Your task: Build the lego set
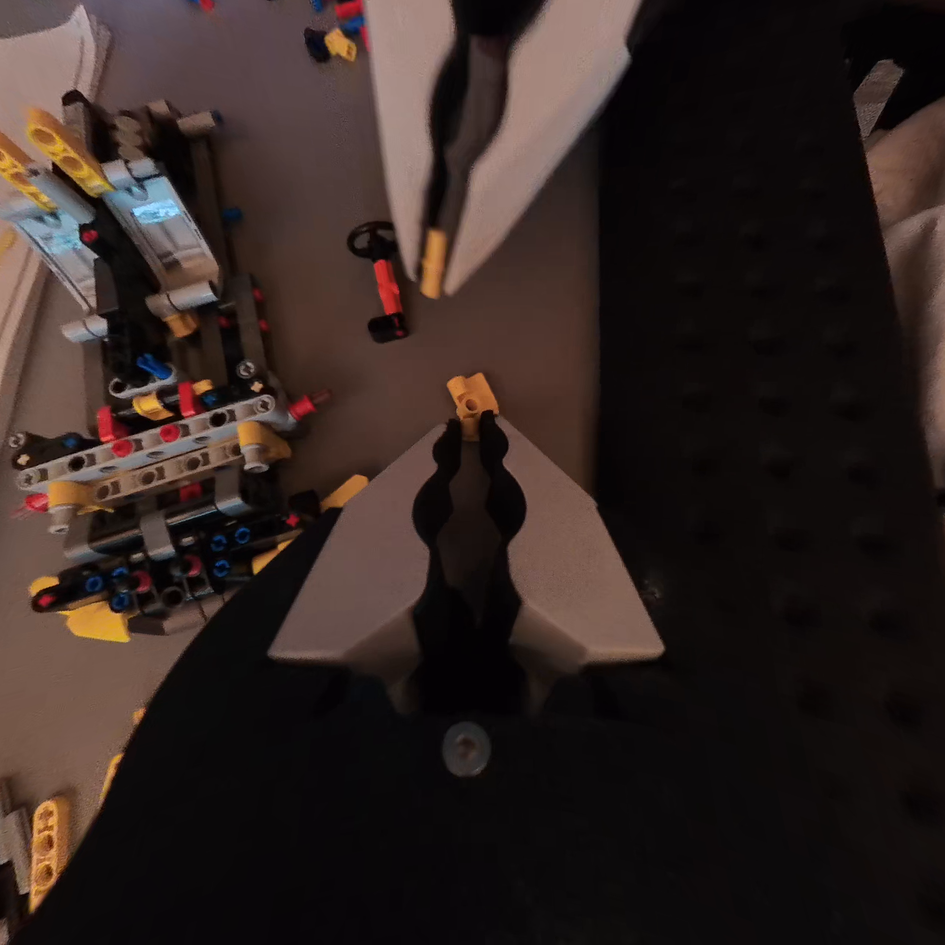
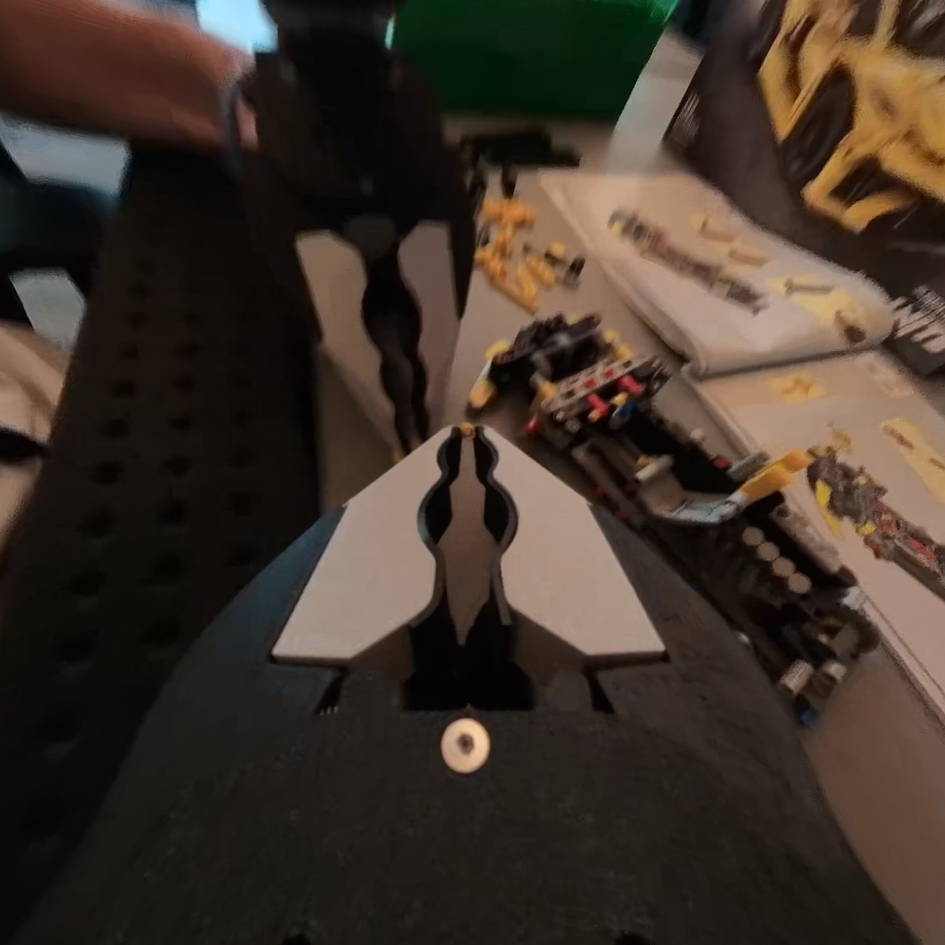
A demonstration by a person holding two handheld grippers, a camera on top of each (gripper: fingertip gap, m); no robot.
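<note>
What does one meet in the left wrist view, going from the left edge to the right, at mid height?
Partly built lego model → black steering wheel on a red piece → yellow pin in the right gripper → black perforated part of the right gripper.

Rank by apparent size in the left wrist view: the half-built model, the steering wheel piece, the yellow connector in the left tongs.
1. half-built model
2. steering wheel piece
3. yellow connector, though it sits nearer the camera, so unsure.

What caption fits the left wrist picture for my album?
Left gripper pinches a small yellow connector piece while right gripper brings a yellow pin.
</note>
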